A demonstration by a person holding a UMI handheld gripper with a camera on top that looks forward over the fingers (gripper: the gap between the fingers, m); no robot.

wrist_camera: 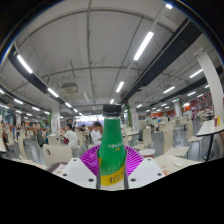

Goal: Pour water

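Bottle (112, 150) between my jaws (112, 176), held up in a big hall.

Green and upright, the bottle has a dark cap on top and a yellow label low on its body. My two white fingers (80, 172) stand at its left and right side, and the purple pads (95, 158) show as a round shape behind its lower part. I grasp the bottle: both pads seem to press on its sides, and I see no support under it. It is directly ahead of me, very close, and it covers the middle of my sight. Beyond it there is a wide room with long ceiling lights (143, 46), green pillars (55, 122) and a white pillar (212, 90). Far behind the bottle, people (70, 133) sit among white things which are too small for me to tell.
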